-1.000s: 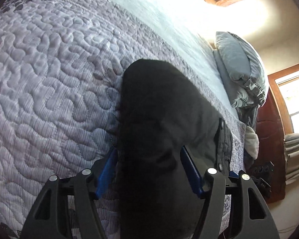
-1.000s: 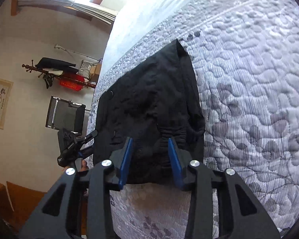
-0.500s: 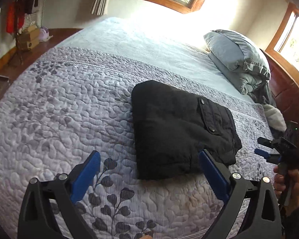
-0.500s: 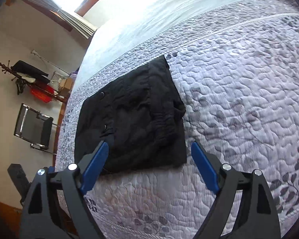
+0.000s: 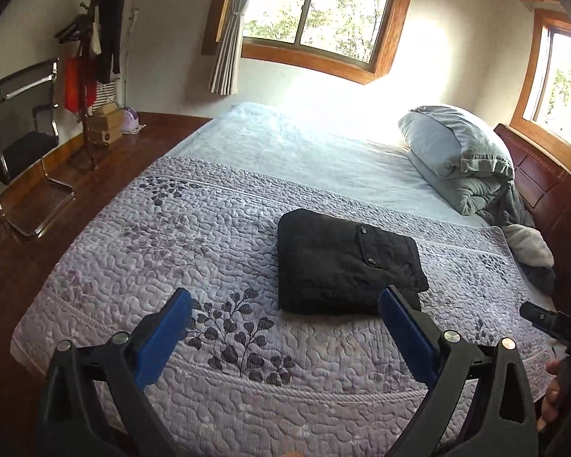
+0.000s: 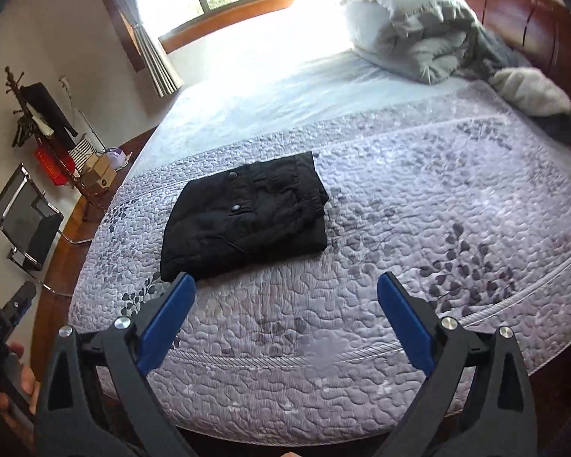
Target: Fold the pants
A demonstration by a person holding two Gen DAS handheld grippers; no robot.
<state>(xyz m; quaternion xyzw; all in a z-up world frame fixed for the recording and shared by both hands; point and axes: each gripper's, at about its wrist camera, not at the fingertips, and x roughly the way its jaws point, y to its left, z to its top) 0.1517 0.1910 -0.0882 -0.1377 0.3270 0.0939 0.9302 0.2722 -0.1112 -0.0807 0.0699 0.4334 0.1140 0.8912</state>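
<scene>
**Folded pants lie on the quilt, both tongs spread above**

The black pants (image 5: 342,262) (image 6: 247,217) sit folded in a compact rectangle on the lavender quilted bedspread (image 5: 163,236) (image 6: 437,205), snap buttons facing up. The left gripper (image 5: 285,318) hangs apart from them, jaws spread wide and empty. The right gripper (image 6: 285,301) is likewise spread, holding nothing. A grey pillow (image 5: 453,141) (image 6: 399,11) rests near the headboard.

One folded pair of black pants (image 5: 342,262) lay on one quilted bedspread (image 5: 171,236), watched by two wide-open grippers, left (image 5: 285,320) and right (image 6: 285,304). Two snap buttons (image 5: 362,230) showed on the pants. One pillow (image 5: 453,141), two windows (image 5: 316,11), one chair (image 5: 23,141) and one coat rack (image 5: 91,38) were counted.
</scene>
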